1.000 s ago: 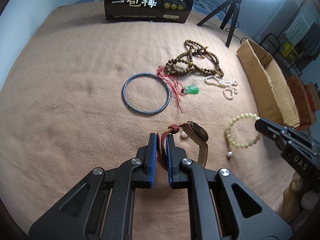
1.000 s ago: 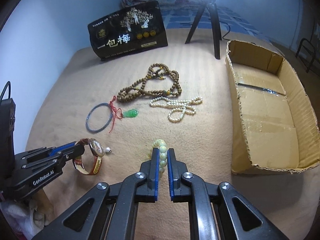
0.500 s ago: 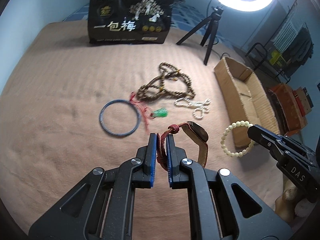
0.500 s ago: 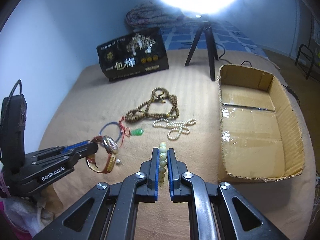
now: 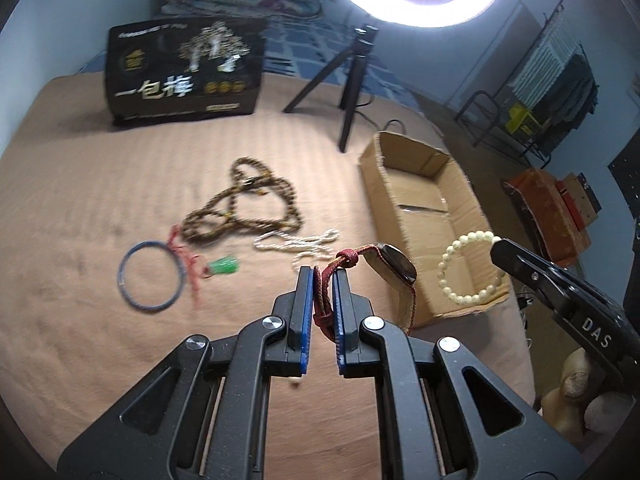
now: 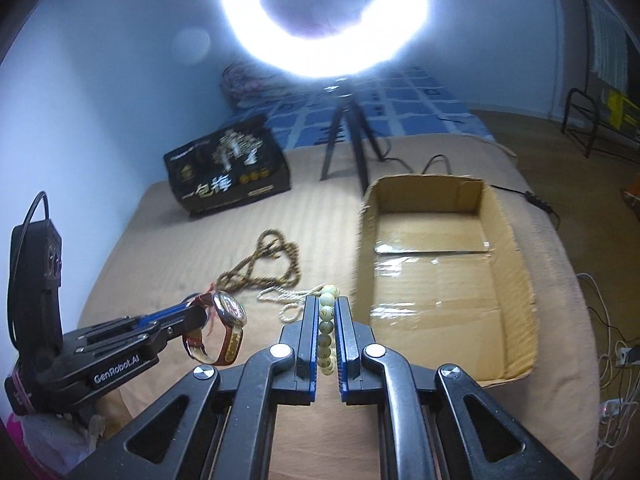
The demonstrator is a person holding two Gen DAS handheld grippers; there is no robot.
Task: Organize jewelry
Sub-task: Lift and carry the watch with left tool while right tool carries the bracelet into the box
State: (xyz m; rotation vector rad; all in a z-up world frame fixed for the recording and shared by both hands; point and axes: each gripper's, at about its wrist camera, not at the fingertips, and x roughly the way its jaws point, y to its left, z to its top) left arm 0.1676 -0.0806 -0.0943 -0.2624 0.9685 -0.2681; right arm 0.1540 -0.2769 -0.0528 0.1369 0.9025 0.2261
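A: What does the left gripper [image 5: 322,280] hold?
B: Its jaws pinch the red strap of a wristwatch [image 5: 390,266], lifted off the tan bed [image 5: 80,340].
A: And the right gripper [image 6: 327,312]?
B: Jaws pinching a pale bead bracelet [image 6: 326,330], near the cardboard box [image 6: 516,280] on the right.
A: What lies on the bed?
B: Brown beads [image 5: 244,208], pearl strand [image 5: 298,242], blue bangle [image 5: 150,276], green pendant [image 5: 224,266].

The cardboard box [image 6: 436,280] stands open-topped and empty (its near wall [image 6: 362,264] raised); the tripod [image 6: 346,140] and black bag [image 6: 228,168] crowd the bed's far end.
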